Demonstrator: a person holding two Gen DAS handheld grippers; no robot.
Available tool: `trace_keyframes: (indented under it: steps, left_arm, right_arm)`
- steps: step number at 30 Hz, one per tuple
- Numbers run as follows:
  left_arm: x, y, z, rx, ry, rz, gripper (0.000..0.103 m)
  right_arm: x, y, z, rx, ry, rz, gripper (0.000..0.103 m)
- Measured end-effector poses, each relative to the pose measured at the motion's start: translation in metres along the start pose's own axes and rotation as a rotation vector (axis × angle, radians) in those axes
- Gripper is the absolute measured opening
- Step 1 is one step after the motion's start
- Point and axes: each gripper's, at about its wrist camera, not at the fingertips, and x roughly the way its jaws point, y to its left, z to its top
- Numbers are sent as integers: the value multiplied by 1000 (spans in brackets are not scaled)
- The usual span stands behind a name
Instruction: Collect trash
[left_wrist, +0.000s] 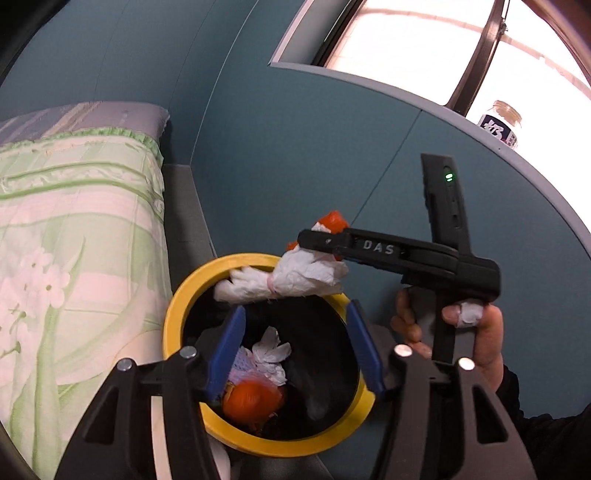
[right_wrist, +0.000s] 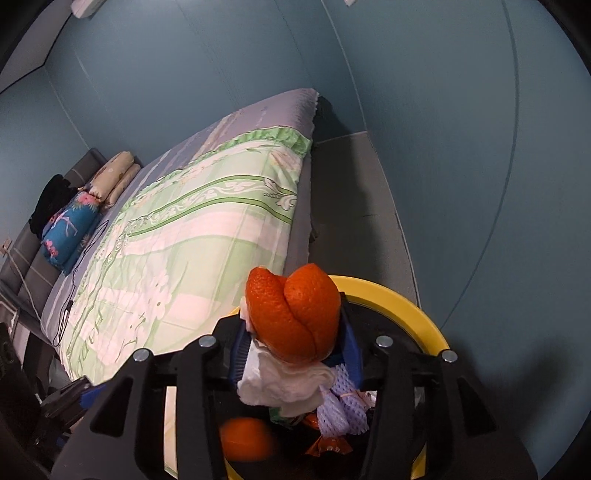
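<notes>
Blue-padded fingers of the left claw stand spread wide and carry nothing, framing the mouth of the yellow-rimmed trash bin on the floor beside the bed. Across from it, the right claw is clamped on a wad of orange peel and crumpled white tissue, held just above the bin's far rim; in the right wrist view the peel bulges out ahead of the fingertips while the tissue hangs below them.

Inside the bin lie more tissue, a purple foam fruit net and another piece of orange peel.

The held bundle looks very light and soft. The tissue should compress freely and may cling to the pads, and the peel is springy and probably a little slick on its waxy side, so the two could part when released. A pinch across the middle, catching both tissue and peel as now, seems the safest hold. Nothing here is fragile, so a firm squeeze costs nothing.

A bottle stands on the window ledge, well apart from the bin.
</notes>
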Motion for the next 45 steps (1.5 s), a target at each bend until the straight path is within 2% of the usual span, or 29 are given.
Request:
trace_keyframes:
  steps: [2,5,7,11,14,17,21,24,27,32,34,40,42,45]
  left_arm:
    - [-7,0,-1,1,-17,6,64]
    - [-18,5,-1,-18,-37,4,66]
    - [-26,6,1,-21,-53,11,70]
    - [-52,12,4,-27,-110,38,76]
    - [-71,18,6,-29,-153,78,81]
    - [-95,24,6,-20,-204,126,86]
    - [-132,37,4,-24,-284,222,91]
    - [-159,48,1,-51,-329,287,95]
    - [-181,55,-3,-59,-371,354,95]
    - [-218,67,-14,-91,-453,488,95]
    - [-232,71,-18,-99,-483,557,95]
    - [-269,77,-33,-103,-547,744,95]
    - [-275,80,-38,-122,-542,773,95]
    - [-289,82,-52,-169,-574,826,95]
  right_arm:
    - [0,-3,0,18,3,-3,49]
    - [-2,-4,1,24,-4,-11,52]
    - [-7,-3,2,31,-15,-7,62]
    - [-18,2,4,22,-43,-23,62]
    - [-26,9,5,13,-66,-35,62]
    - [-32,18,5,-3,-99,-47,73]
    - [-38,40,8,-25,-149,-55,89]
    - [-37,62,8,-46,-158,-99,90]
    - [-38,88,4,-101,-203,-80,94]
    - [-41,140,-9,-176,-238,38,95]
    - [-43,158,-13,-190,-245,57,95]
    - [-59,214,-39,-261,-350,39,95]
    - [-66,228,-50,-282,-394,24,95]
    - [-73,243,-63,-308,-430,-9,95]
